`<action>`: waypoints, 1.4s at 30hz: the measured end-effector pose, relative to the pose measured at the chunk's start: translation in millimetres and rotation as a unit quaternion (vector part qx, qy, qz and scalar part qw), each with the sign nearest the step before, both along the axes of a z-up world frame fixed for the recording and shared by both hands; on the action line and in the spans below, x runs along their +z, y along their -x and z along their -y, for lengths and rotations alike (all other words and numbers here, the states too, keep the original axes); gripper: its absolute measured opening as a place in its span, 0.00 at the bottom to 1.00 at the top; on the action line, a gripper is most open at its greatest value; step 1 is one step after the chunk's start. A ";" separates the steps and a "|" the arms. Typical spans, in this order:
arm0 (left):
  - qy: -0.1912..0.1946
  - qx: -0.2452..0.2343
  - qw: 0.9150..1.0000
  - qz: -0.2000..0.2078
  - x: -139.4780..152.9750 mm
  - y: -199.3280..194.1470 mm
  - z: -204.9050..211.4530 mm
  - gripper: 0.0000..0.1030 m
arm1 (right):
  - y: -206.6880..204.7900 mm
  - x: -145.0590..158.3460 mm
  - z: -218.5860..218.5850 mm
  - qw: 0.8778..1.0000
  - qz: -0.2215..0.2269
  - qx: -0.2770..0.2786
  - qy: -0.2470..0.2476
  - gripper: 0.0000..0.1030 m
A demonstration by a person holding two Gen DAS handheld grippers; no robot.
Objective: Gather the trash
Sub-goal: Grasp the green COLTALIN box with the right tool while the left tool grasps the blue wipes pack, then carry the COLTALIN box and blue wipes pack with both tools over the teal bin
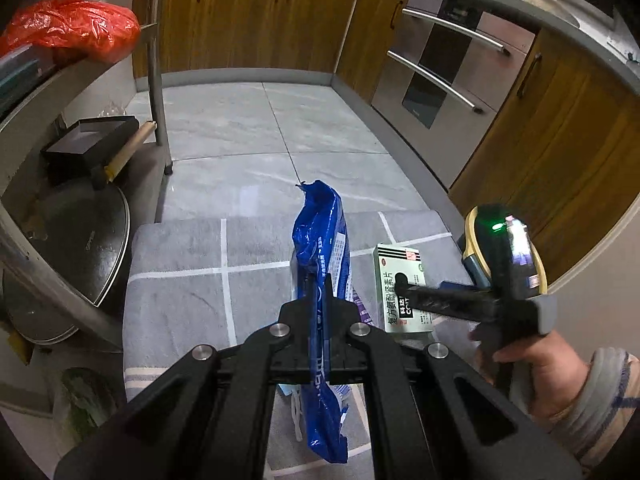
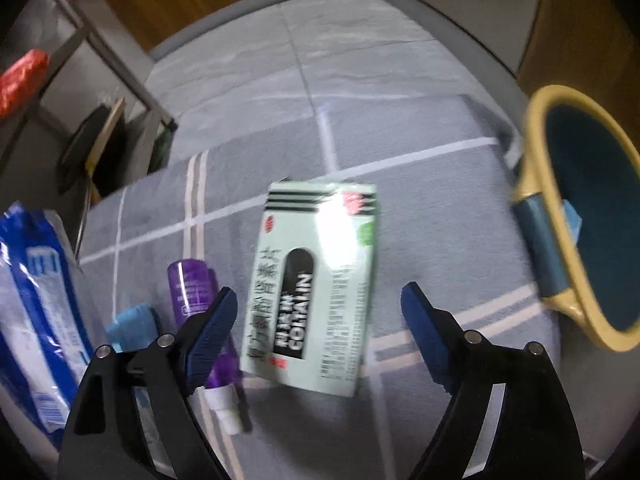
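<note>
My left gripper (image 1: 319, 280) is shut on a blue plastic wrapper (image 1: 322, 240) and holds it edge-up above the grey checked cloth (image 1: 180, 280). The wrapper also shows at the left edge of the right wrist view (image 2: 36, 300). My right gripper (image 2: 320, 308) is open just above a pale green medicine box (image 2: 316, 280) that lies flat on the cloth; the box also shows in the left wrist view (image 1: 394, 280). A purple tube (image 2: 192, 288) and a light blue scrap (image 2: 132, 324) lie left of the box. A yellow-rimmed blue bin (image 2: 580, 216) stands at the right.
A metal rack (image 1: 156, 60) at the left holds red bags (image 1: 72, 28), a black pan (image 1: 96, 140) and a pot lid (image 1: 80, 248). Wooden cabinets (image 1: 248, 16) and a steel oven (image 1: 440, 68) line the grey tiled floor (image 1: 256, 136).
</note>
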State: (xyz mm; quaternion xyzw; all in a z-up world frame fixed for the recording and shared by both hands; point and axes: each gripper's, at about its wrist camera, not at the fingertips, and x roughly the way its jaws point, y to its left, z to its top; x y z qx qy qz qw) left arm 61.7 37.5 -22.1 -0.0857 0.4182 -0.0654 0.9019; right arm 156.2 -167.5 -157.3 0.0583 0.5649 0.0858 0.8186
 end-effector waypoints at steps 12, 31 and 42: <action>0.011 -0.013 0.998 0.054 34.1 3.6 1.1 0.01 | -2.7 -24.1 -29.1 0.996 0.001 0.036 0.076 0.74; 0.010 -0.030 0.995 0.090 64.4 -12.1 41.4 0.01 | 26.5 86.3 51.6 0.995 0.083 0.041 0.037 0.73; -0.005 -0.083 0.994 0.077 55.5 -27.7 112.8 0.01 | 48.4 127.5 160.2 0.990 0.129 0.017 0.044 0.73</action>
